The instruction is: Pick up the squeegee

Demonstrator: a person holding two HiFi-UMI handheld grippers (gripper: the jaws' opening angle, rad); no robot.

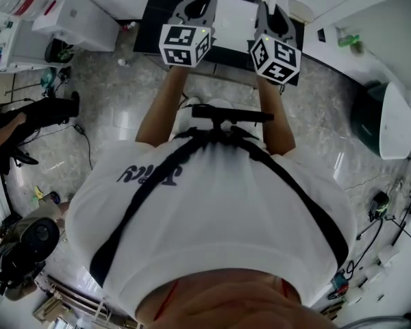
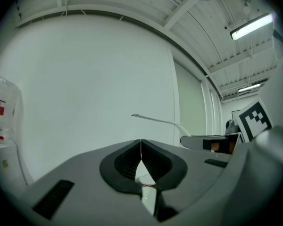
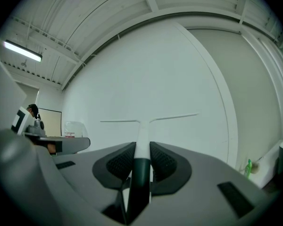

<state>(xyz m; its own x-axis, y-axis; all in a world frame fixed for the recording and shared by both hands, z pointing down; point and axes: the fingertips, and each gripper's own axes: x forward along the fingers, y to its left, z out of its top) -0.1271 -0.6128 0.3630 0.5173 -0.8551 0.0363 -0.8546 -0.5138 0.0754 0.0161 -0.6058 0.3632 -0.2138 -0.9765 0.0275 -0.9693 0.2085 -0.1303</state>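
Note:
In the right gripper view, the squeegee point(image 3: 142, 132) sticks out level between the jaws, with a dark green handle, a white neck and a thin white T-shaped blade in front of a white wall. My right gripper point(image 3: 142, 149) is shut on its handle. The left gripper view catches the same squeegee point(image 2: 156, 120) from the side as a thin white bar reaching out from the right gripper point(image 2: 208, 143). My left gripper point(image 2: 141, 149) is shut with nothing between its pads. In the head view, both grippers, left point(image 1: 198, 4) and right point(image 1: 273, 11), are held forward side by side over a black table point(image 1: 153, 20).
A white sheet point(image 1: 233, 20) lies on the black table. A white box point(image 1: 75, 16) stands on the floor at left, and a dark bin with a white lid point(image 1: 380, 118) at right. A green bottle point(image 3: 248, 167) is low on the right. Cables and gear lie on the floor.

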